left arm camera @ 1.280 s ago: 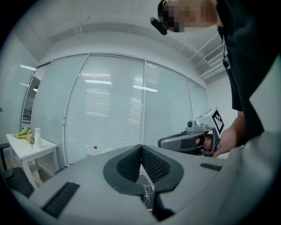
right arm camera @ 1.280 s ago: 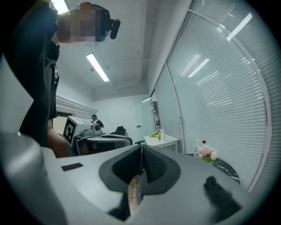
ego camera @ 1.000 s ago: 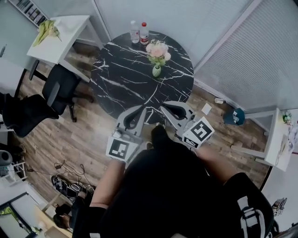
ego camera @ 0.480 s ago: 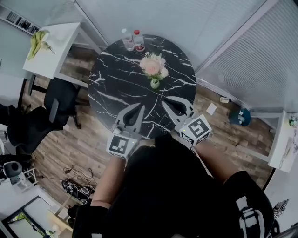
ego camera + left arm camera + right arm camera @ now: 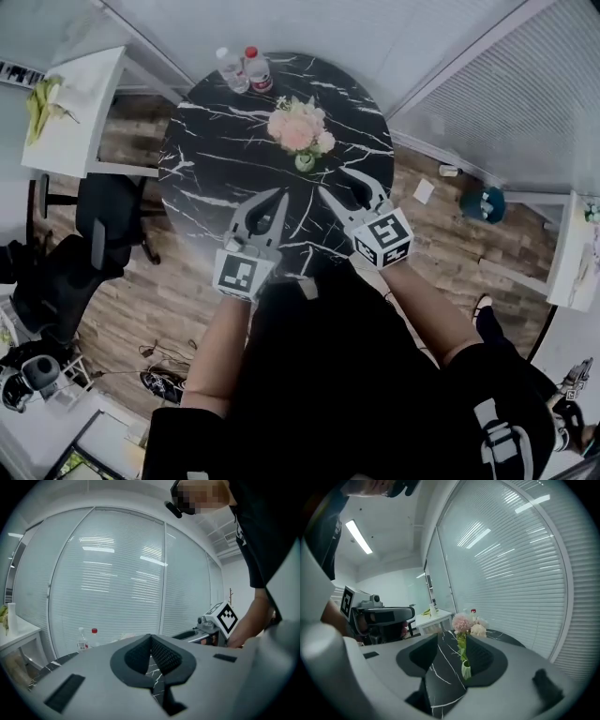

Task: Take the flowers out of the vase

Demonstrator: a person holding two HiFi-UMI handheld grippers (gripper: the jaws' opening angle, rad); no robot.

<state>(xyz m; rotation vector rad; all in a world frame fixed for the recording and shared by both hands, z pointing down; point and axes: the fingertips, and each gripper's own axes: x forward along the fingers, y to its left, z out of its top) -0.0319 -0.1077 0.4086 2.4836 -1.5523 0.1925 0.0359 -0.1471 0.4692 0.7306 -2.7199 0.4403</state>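
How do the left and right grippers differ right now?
Left gripper jaws are together; right gripper jaws stand apart, having just been opening. The right gripper's view frames the vase between its jaws, untouched; the left's shows only the table. Both are empty, over it.

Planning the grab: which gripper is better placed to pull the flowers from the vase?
Right. The right gripper has just been opening, nothing held yet, and its view frames the flowers and vase between its fingers. The left gripper is shut.
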